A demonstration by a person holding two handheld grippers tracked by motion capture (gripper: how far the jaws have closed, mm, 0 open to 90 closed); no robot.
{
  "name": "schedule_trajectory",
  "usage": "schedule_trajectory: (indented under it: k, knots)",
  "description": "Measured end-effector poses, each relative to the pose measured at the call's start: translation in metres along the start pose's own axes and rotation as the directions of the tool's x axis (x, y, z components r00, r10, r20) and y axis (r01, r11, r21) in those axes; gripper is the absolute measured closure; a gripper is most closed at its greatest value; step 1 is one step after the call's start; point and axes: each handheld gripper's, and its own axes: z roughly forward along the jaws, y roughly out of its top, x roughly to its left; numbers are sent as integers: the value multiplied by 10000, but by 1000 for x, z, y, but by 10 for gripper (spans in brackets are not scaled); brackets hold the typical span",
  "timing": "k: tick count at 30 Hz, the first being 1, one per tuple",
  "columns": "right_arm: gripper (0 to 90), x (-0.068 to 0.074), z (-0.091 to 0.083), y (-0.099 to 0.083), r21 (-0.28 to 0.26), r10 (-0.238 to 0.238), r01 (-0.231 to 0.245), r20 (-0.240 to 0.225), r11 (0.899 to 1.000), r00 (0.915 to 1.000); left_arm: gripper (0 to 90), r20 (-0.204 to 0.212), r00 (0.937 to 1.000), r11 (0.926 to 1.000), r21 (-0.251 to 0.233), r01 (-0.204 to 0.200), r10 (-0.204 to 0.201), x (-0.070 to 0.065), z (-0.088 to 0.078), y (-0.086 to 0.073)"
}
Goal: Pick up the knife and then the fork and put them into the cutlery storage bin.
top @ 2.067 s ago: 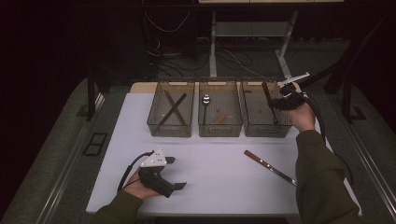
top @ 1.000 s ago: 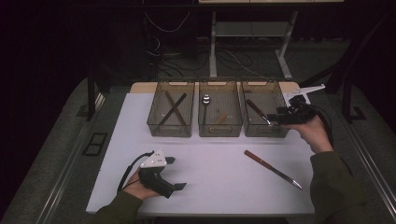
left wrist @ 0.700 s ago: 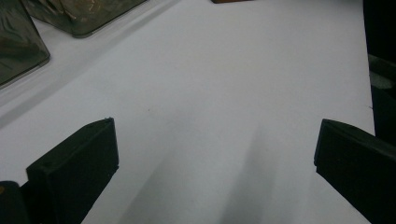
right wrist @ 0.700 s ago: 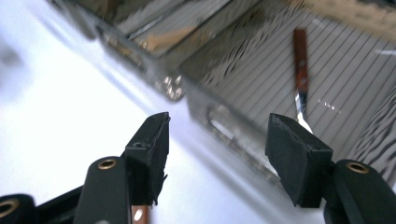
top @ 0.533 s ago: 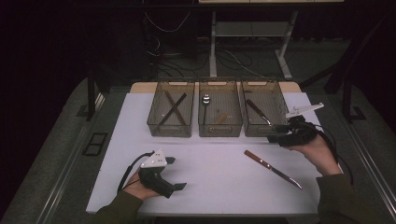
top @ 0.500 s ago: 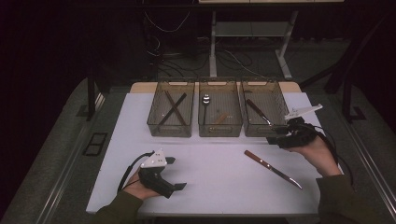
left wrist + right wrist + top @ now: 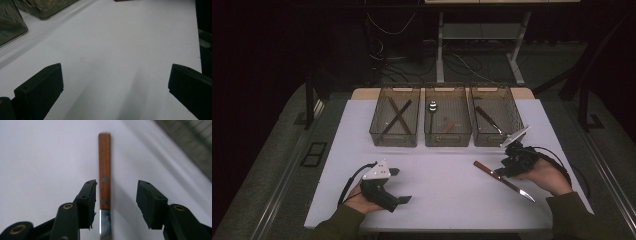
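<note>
While the left gripper [image 7: 398, 186] is kept parked at the lower left of the high view, its jaws spread wide over bare white table [image 7: 447, 195] with nothing between them, the right gripper [image 7: 503, 168] has been brought away from the right bin [image 7: 494, 140] — where it was seen two seconds ago — and lowered to the knife [image 7: 504, 180] lying at the lower right. In the right gripper view the jaws are seen roughly half open, straddling the wooden handle [image 7: 104, 173] just above the blade; they have just been closing, yet a gap is left on the right side, so nothing is gripped. A second knife [image 7: 488, 120] is already laid in the right bin, with a spoon [image 7: 432, 108] in the middle bin [image 7: 447, 137] and crossed sticks [image 7: 396, 116] in the left bin [image 7: 394, 137]. Sorting appears nearly finished — the last loose knife is judged ready to be clamped and lifted.
</note>
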Motion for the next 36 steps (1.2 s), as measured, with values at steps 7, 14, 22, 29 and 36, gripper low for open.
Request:
schedule_trajectory:
  k: [7,14,22,29,36]
  knots:
    - [598,7,14,5,1090,-412,418,-82,9932,9991,0,10,10000,10000,0,10,-10,0,0,0]
    - [656,11,23,12,1833,-833,802,95,9798,9965,0,35,10000,10000,-3,15,-15,0,0,0]
    - [734,16,28,18,2490,-1430,1308,316,9596,9892,0,52,10000,10000,29,0,0,0,0,0]
    - [768,19,29,20,2666,-1395,1268,291,9554,9898,0,66,10000,10000,16,2,-2,0,1,0]
    - [772,16,28,19,2553,-1283,1167,291,9598,9913,0,68,10000,10000,6,-12,12,0,0,0]
